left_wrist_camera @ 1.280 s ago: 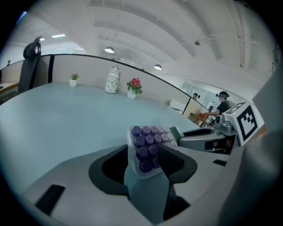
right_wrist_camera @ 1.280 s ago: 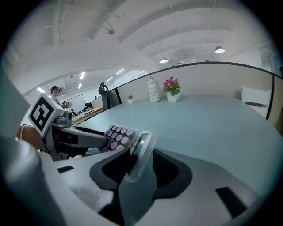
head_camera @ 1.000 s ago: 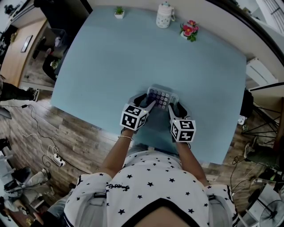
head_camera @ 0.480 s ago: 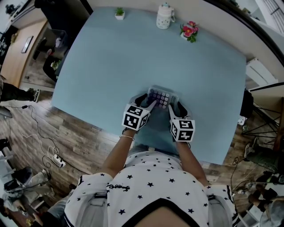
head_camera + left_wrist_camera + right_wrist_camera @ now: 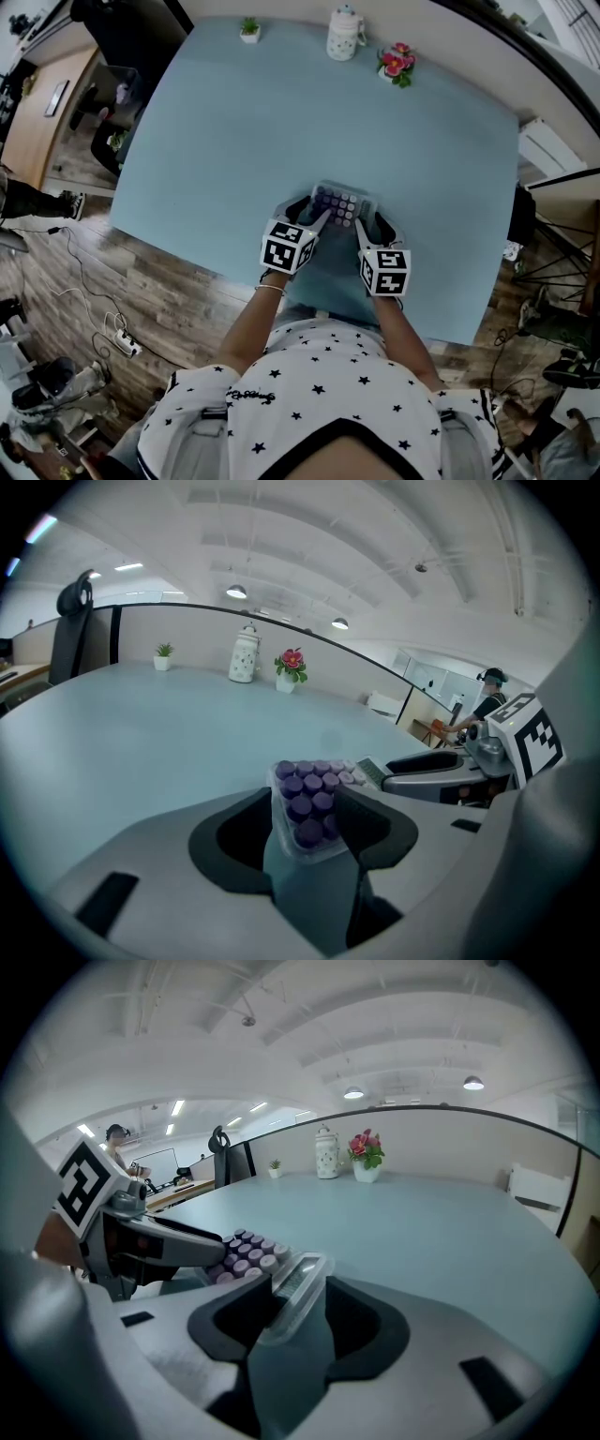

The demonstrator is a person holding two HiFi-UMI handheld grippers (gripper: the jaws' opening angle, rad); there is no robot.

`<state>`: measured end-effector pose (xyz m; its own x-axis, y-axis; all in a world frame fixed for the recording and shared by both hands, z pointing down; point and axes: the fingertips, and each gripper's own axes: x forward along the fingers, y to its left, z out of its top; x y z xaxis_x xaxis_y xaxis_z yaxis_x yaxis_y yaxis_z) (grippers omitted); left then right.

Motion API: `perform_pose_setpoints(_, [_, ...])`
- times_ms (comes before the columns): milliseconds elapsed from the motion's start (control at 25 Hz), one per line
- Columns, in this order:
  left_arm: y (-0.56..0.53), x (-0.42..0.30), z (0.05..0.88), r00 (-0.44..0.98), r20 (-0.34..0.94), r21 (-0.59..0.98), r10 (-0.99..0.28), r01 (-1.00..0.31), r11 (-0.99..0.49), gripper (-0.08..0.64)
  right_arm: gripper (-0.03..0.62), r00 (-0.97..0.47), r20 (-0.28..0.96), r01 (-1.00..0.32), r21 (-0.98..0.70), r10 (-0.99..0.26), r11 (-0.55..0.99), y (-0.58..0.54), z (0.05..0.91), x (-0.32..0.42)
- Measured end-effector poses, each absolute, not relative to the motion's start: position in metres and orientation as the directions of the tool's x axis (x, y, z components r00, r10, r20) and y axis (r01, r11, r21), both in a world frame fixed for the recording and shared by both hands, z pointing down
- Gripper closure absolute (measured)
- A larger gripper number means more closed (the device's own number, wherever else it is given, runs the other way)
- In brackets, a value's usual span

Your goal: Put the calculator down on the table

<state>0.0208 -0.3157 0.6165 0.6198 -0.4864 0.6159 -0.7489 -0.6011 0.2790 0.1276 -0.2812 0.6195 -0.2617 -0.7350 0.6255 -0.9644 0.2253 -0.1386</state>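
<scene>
The calculator [image 5: 339,203], pale with purple keys, lies low over the light blue table [image 5: 281,122] near its front edge, between my two grippers. My left gripper [image 5: 309,217] is shut on its key end [image 5: 305,803], with a pad against each side. My right gripper [image 5: 370,223] has the display end [image 5: 292,1283] between its jaws. Those jaws are opening, and a gap shows beside the right pad. I cannot tell whether the calculator's underside touches the table.
At the table's far edge stand a small potted plant [image 5: 249,28], a white lidded jar [image 5: 345,33] and a pot of pink flowers [image 5: 396,64]. The person's body is close behind the front edge. Cables lie on the wooden floor [image 5: 112,328] at the left.
</scene>
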Motion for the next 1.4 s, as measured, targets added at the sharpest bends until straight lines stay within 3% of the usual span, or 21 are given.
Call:
perform_pose_setpoints(760, [-0.319,0.014,0.594,0.637,0.559,0.284,-0.53,-0.748,-0.6,0.334,0.403,-0.26,0.569,-0.966,-0.147,-0.781,0.214,-0.283,0.6,0.131])
perform_pose_setpoints(1120, [-0.305,0.006,0.56,0.685,0.486,0.307,-0.542,-0.715,-0.628,0.35,0.477,-0.306,0.435,-0.938,-0.292,-0.847,0.188,-0.28,0.552,0.12])
perform_pose_setpoints(1400, [-0.297,0.002,0.514,0.724,0.384,0.279,-0.573,-0.683,-0.675,0.43,0.553,-0.324,0.344,-0.928,-0.299,-0.881,0.224,-0.274,0.515,0.104])
